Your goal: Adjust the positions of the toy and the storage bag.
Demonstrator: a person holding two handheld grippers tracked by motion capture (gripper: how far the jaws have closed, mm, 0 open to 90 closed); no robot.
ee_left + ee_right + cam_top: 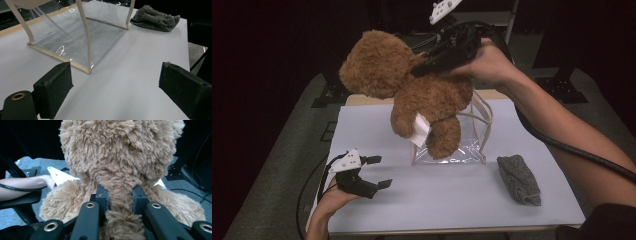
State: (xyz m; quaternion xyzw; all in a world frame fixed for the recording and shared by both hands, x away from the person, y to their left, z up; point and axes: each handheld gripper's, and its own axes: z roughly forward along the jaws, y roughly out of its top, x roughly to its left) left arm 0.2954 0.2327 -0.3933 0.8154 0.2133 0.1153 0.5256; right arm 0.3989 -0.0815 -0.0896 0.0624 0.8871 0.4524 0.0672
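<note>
- Right hand-held gripper [424,67]: jaws narrow, pinched on the teddy bear [412,90] at the back, just below its head; bear hangs in air right under it, above the clear bag [462,145].
- Left hand-held gripper [379,172]: jaws wide, nothing btwn them, low over the bench [377,210].
- Handling, my guess: soft, light, squashy plush; grip the body's thick part, not loose fur, or it may slip.
- Right gripper view: fur bunched btwn pads [102,197]. Left gripper view: bag interior bare, w/ grey cloth [155,18] beyond.

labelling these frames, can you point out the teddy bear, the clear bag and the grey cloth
teddy bear [432,95], high view, on its back.
clear bag [100,37], left gripper view, on its see-through side panel.
grey cloth [518,178], high view, on the middle of the folded cloth.
</note>
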